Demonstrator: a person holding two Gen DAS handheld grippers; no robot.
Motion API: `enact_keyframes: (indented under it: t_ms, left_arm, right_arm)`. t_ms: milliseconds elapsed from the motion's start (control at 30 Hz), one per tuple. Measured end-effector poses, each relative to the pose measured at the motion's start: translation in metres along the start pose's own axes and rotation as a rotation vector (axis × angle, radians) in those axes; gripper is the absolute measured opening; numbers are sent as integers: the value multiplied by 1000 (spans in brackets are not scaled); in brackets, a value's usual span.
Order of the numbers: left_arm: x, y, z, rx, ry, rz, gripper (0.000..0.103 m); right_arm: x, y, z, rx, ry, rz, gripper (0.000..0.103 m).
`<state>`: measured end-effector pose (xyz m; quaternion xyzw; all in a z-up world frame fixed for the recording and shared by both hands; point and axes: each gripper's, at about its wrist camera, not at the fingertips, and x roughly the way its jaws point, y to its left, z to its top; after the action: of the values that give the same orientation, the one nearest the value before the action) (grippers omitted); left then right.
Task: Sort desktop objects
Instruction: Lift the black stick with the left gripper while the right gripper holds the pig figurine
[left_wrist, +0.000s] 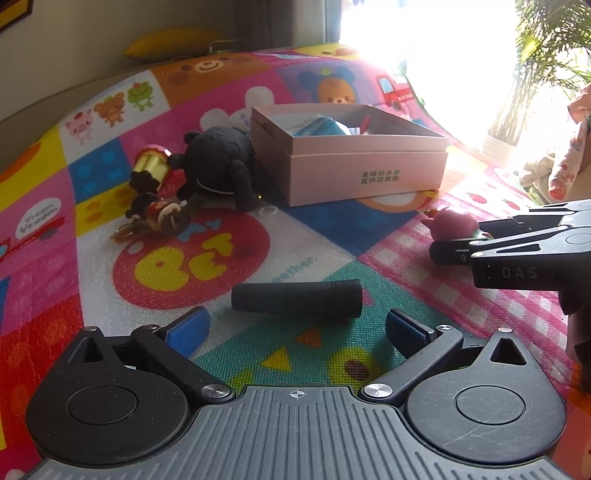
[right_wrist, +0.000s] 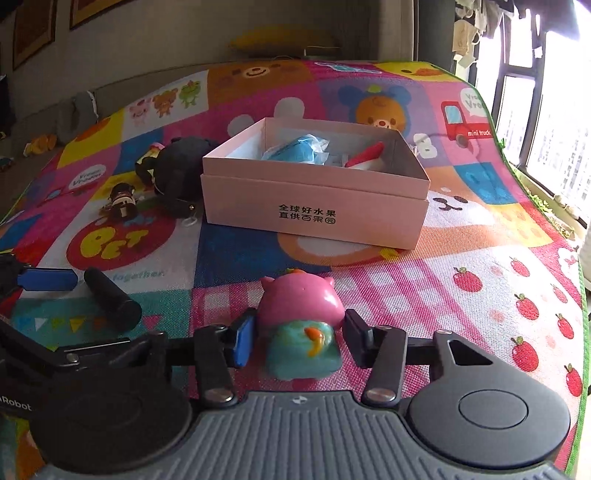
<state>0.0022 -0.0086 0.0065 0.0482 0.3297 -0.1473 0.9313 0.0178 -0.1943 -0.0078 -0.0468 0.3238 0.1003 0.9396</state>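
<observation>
A pink and teal animal toy (right_wrist: 295, 317) lies on the colourful play mat (right_wrist: 443, 251), and my right gripper (right_wrist: 299, 334) is shut on it, one pad on each flank. In the left wrist view the same toy (left_wrist: 452, 221) shows at the right, just beyond that gripper's black fingers (left_wrist: 454, 253). A black cylinder (left_wrist: 295, 297) lies crosswise just beyond my left gripper (left_wrist: 297, 326), which stands wide open with nothing between its blue pads. An open pink cardboard box (right_wrist: 314, 199) further back holds a blue packet (right_wrist: 295, 149) and a red and white item (right_wrist: 365, 155).
A black plush toy (left_wrist: 221, 162) and two small figures (left_wrist: 151, 166) (left_wrist: 162, 216) lie left of the box (left_wrist: 365, 166). A person's patterned sleeve (left_wrist: 569, 155) and a potted plant (left_wrist: 517, 110) are at the right. The mat's edge (right_wrist: 580, 295) runs along a window.
</observation>
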Motion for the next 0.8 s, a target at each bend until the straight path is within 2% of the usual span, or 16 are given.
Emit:
enact_keyframes:
  t_ms: [133,333,367,433,500,633,800]
  left_arm:
    - [1,-4,1,-4,19,36,103]
    - [1,-3,3,4,38,32,103]
    - [1,-4,3,6,38,36,103]
    - [2,-3,3,-10,35,49,103]
    - [3,-4,5,-19,41,57,103]
    - [5,-7,9,-11,30,18,103]
    - [8,-9,13,-4,4,6,103]
  right_arm:
    - [-6,-3,-4,5,0,2,50]
    - [-16,-9,-13,7,3,-9,50]
    - [-17,-10,-14,10,1,-11,52]
    - [-18,-11,-15,20,-4,-16,65]
    - [-19,-13,-15,35,-17,-22,72]
    - [-20,-15,-15,46,-27,-19,76]
    - [-22,-14,-16,46,-45,-19,79]
